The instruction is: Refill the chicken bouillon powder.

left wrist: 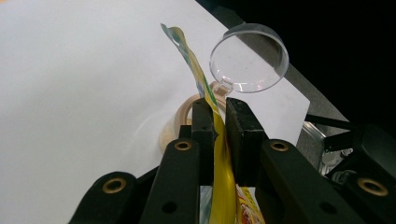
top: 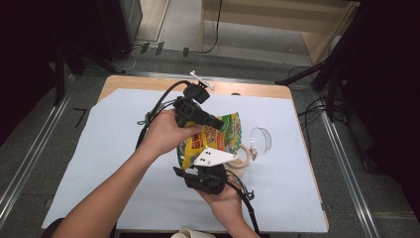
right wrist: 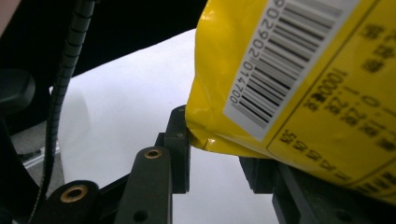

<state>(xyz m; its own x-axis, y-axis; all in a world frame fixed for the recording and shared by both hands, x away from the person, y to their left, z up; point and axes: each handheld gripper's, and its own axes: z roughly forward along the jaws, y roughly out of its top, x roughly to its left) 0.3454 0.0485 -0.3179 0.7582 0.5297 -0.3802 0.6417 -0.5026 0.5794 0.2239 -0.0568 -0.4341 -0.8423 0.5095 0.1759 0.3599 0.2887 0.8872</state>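
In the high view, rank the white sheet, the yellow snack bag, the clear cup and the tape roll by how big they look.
1. White sheet
2. Yellow snack bag
3. Clear cup and tape roll: look alike, and the roll is partly hidden, so unranked.

Left gripper (left wrist: 219, 126): black body, two flat black jaws on hinged black links, brass-ringed screw holes at the pivots; black camera block on top; black cable trailing off.
Right gripper (right wrist: 212, 156): same black jaws and brass-ringed links; grey three-cornered plate (top: 213, 157) with small dark holes; ribbed black cable (right wrist: 65, 74).
Forearms: bare, no sleeves visible.
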